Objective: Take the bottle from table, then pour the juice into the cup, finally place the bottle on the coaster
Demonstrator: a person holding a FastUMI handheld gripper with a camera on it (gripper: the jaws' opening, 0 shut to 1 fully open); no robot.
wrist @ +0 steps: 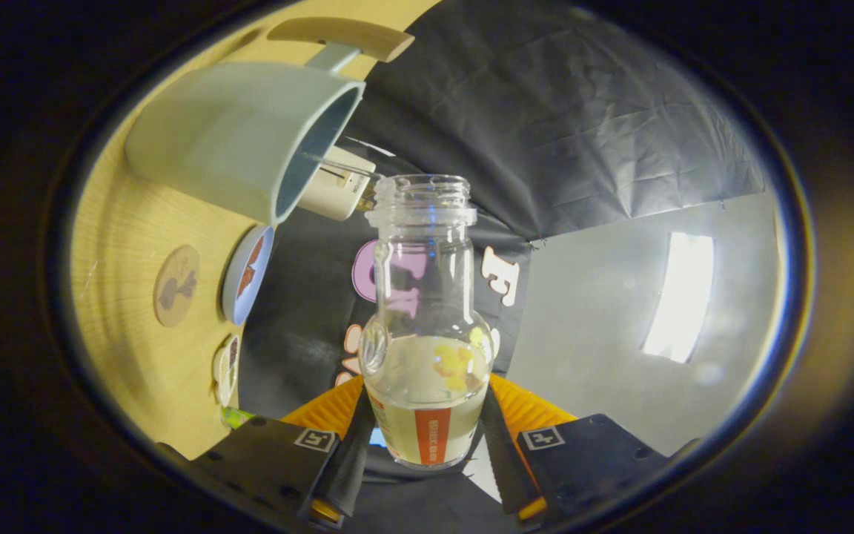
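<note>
My gripper (427, 454) is shut on a clear glass bottle (425, 297), with both fingers (344, 452) pressing its lower body on either side. The bottle's mouth is uncapped and points straight ahead of the fingers. Pale juice with yellow bits fills about its lower third. The whole scene appears rolled sideways, with the wooden table (123, 245) standing to the left. A pale green cup (234, 137) with a wooden handle stands on the table, its opening close beside the bottle's mouth. A thin pale line runs between mouth and cup; I cannot tell if it is juice. A round wooden coaster (176, 285) lies on the table below the cup.
A blue-rimmed round disc (247, 274) and a smaller one (227, 368) sit at the table's edge near the coaster. A white boxy device (338, 194) shows behind the cup's rim. Black cloth wall and a grey panel with a bright light patch (679, 297) lie beyond the bottle.
</note>
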